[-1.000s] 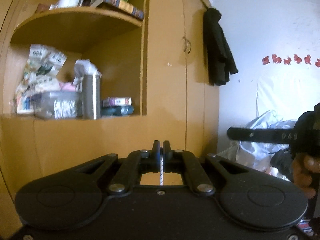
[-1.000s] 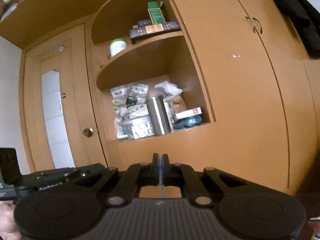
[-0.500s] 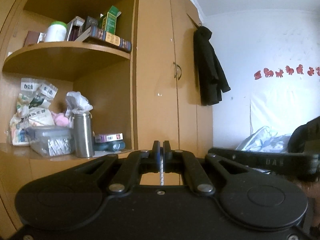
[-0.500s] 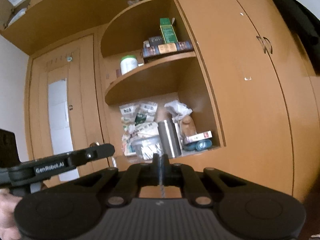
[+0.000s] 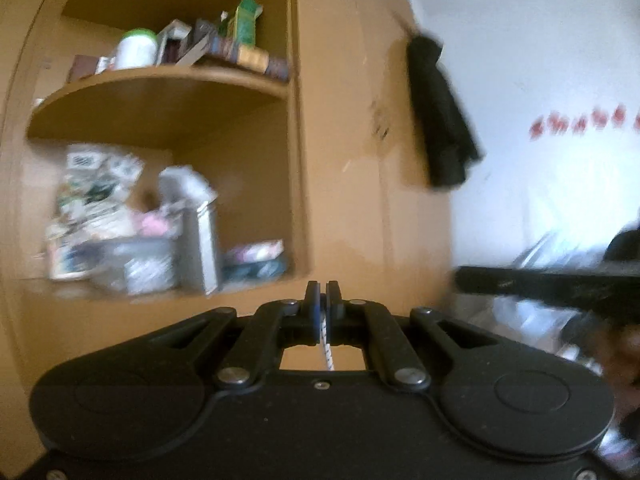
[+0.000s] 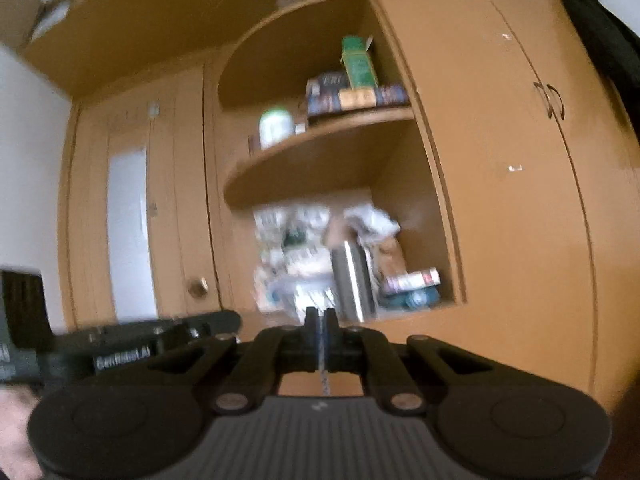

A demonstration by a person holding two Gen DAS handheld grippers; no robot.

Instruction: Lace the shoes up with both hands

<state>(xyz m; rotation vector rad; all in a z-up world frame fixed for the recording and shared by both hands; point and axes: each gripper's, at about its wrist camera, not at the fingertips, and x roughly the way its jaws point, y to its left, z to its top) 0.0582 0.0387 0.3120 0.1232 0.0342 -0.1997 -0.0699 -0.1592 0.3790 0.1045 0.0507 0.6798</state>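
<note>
No shoe is in either view. In the left wrist view my left gripper (image 5: 323, 296) is shut on a white, dark-flecked shoelace (image 5: 326, 350) that hangs down behind the closed jaws. In the right wrist view my right gripper (image 6: 320, 320) is likewise shut on a speckled shoelace (image 6: 323, 376). Both grippers point level at a wooden cabinet. The right gripper (image 5: 540, 280) shows as a dark bar at the right of the left wrist view. The left gripper (image 6: 140, 344) appears at the lower left of the right wrist view, with a hand (image 6: 16, 432) below it.
An orange-brown cabinet (image 6: 500, 240) fills the front, its open shelves (image 5: 160, 88) crowded with boxes, packets, a white jar and a metal flask (image 5: 202, 248). A black coat (image 5: 440, 112) hangs on the cabinet's side. A white wall and pale bags (image 5: 540, 312) lie to the right.
Both views have swung and blurred as both hands shift and roll. The cabinet shelves sit lower and tilted in the left wrist view. Both laces stay pinched.
</note>
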